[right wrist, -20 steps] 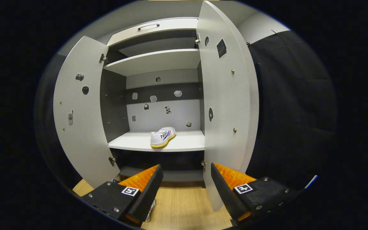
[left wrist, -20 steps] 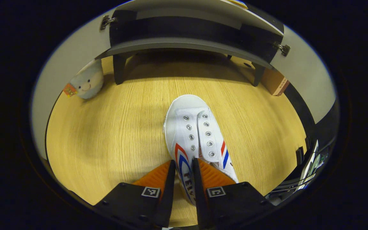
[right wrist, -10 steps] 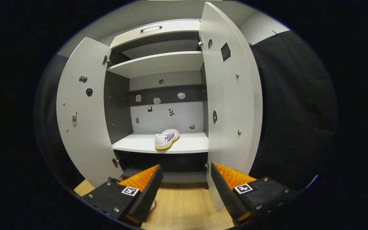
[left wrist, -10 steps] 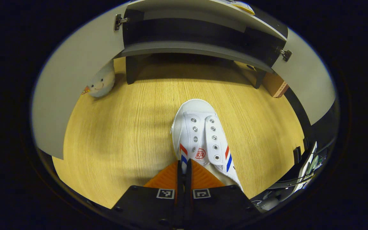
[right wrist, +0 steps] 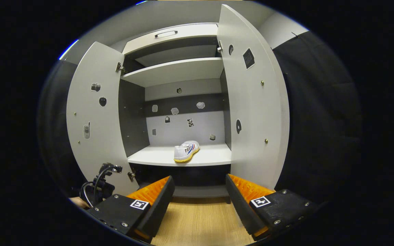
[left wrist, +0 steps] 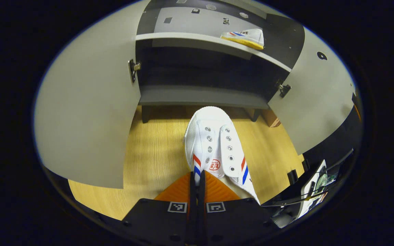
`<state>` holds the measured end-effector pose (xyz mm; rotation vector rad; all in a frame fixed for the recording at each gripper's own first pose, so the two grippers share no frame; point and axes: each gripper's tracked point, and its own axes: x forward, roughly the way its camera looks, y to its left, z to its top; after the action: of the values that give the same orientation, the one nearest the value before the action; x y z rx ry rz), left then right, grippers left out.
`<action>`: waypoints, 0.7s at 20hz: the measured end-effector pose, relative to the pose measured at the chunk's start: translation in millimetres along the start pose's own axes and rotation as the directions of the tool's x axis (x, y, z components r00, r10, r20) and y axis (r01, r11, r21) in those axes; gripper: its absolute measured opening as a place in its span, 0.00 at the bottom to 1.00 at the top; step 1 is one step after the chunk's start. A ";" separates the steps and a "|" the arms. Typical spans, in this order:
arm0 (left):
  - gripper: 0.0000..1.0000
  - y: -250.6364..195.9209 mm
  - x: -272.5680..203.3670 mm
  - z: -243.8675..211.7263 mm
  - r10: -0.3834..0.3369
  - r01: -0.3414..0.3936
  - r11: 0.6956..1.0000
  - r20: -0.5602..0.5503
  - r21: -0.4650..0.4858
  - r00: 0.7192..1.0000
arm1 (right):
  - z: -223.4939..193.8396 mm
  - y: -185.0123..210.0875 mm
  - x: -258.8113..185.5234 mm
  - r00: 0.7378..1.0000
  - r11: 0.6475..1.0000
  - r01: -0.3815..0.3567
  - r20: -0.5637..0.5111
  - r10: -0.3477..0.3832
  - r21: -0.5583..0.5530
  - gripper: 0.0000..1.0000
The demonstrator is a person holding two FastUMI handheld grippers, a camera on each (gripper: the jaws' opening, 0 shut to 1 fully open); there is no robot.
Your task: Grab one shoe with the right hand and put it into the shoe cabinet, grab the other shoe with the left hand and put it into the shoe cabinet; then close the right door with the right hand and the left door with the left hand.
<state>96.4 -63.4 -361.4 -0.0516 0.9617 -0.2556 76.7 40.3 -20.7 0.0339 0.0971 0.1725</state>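
My left gripper (left wrist: 197, 181) clamps the white shoe (left wrist: 215, 147) above the wooden floor (left wrist: 149, 153). My right gripper (right wrist: 198, 191) hangs open and empty, facing the cabinet (right wrist: 176, 71), where the other shoe (right wrist: 186, 151) sits on its shelf.

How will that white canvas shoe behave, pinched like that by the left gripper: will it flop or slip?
The shoe probably sags a little: the left gripper seems to pinch only thin canvas at its collar, so the toe hangs forward. It looks light, since that small pinch appears to carry it. Cloth should slip little, though an unlaced upper may stretch or twist if swung.
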 end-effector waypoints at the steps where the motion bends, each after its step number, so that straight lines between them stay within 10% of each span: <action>1: 0.06 1.7 -4.9 12.5 0.000 0.000 1.000 0.018 0.010 1.000 | 0.6 0.3 -0.8 1.000 1.000 0.000 0.003 0.000 0.002 0.93; 14: 0.06 6.8 -68.6 186.0 0.034 -0.035 0.999 0.210 0.002 0.977 | 4.1 -0.9 -16.9 1.000 1.000 0.006 0.019 -0.006 0.001 0.93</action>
<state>212.2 -53.4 -200.7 -0.0560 0.7510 -0.2163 60.7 36.4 -15.1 0.0362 0.0788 0.1666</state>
